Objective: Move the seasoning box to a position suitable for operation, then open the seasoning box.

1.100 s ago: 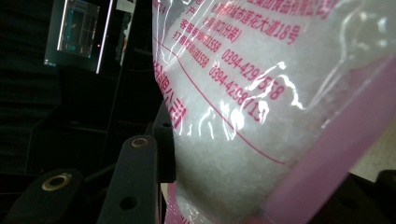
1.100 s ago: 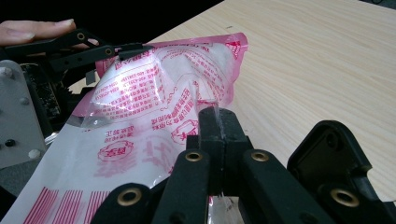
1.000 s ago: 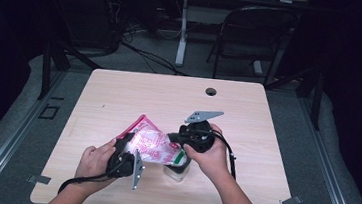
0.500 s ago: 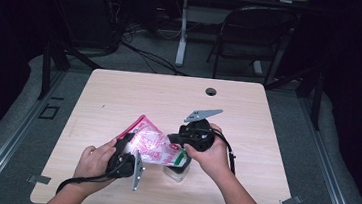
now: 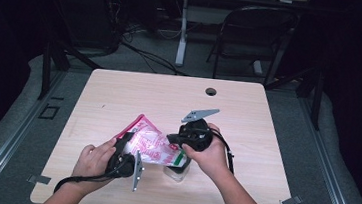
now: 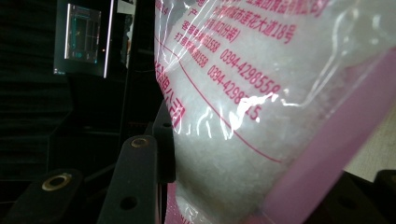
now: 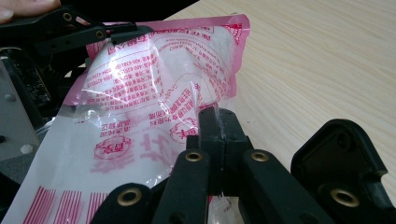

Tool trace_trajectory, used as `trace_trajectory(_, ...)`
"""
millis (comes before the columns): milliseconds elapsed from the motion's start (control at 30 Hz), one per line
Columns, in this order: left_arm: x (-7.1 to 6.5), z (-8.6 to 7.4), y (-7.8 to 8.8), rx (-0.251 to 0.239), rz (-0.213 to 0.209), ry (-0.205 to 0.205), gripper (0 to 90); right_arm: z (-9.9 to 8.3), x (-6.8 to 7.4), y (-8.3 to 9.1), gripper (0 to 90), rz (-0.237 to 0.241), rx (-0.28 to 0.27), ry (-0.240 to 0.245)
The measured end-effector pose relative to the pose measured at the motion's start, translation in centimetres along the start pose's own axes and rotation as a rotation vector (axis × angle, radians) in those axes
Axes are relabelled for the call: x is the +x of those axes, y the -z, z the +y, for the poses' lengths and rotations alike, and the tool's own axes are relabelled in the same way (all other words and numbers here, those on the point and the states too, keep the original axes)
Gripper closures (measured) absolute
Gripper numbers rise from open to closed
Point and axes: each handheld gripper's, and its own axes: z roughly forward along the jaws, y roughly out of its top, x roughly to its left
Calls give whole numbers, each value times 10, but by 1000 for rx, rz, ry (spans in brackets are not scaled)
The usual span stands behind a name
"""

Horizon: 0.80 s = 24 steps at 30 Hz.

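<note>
A pink and clear plastic bag [image 5: 152, 144] of white grains hangs tilted over the table's near half, held between both grippers. My left gripper [image 5: 121, 145] is shut on its left end; the bag [image 6: 261, 116] bulges between the black fingers [image 6: 135, 177]. My right gripper [image 5: 175, 140] is shut on the bag's right edge, and its jaws [image 7: 218, 126] pinch a strip of clear film. Printed red text covers the bag [image 7: 154, 74]. The left gripper [image 7: 93, 32] shows at the bag's far end. A small clear container [image 5: 177, 171] stands under the bag's right end, partly hidden by the right hand.
The light wooden table [image 5: 248, 113] has a round cable hole [image 5: 211, 91] near its far edge. A folding chair [image 5: 256, 34] and floor cables [image 5: 143, 53] lie beyond the table. Dark surroundings flank both sides.
</note>
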Motion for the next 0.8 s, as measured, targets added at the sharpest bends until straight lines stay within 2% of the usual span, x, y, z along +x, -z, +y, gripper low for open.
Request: trace_trajectory(800, 1, 0, -2, 0, 2, -38, 623, 0, -1, -2, 900, -10, 10, 8)
